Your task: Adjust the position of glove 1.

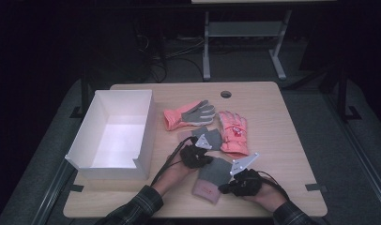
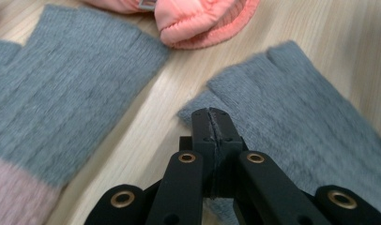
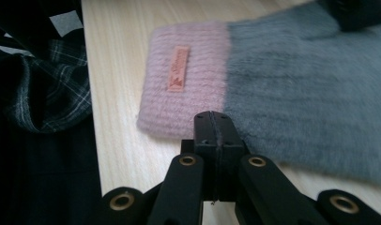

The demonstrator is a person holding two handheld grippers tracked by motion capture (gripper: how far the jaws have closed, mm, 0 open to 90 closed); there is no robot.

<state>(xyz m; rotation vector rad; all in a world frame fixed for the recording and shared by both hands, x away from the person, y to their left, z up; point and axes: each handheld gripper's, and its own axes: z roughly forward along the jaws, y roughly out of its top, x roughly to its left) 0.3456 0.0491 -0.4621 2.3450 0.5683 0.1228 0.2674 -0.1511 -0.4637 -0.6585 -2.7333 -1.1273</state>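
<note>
A grey fingerless glove [image 1: 216,169] with a pink cuff [image 3: 188,89] lies at the table's near edge. My left gripper [image 1: 203,153] is shut on a corner of its finger end [image 2: 292,122], with the black jaws [image 2: 211,115] pressed together. My right gripper [image 1: 223,189] is shut on the edge of the cuff, its jaws [image 3: 212,117] meeting there. The left gripper [image 3: 357,14] shows at the glove's far end. A second grey glove [image 1: 212,138] lies just beyond, alongside [image 2: 71,93].
A pink glove [image 1: 234,131] lies right of centre, its cuff [image 2: 202,23] ahead of my left jaws. Another pink glove with a grey palm [image 1: 188,115] lies beside a white open box [image 1: 146,126] at the left. The wooden table [image 1: 282,140] is bare to the right.
</note>
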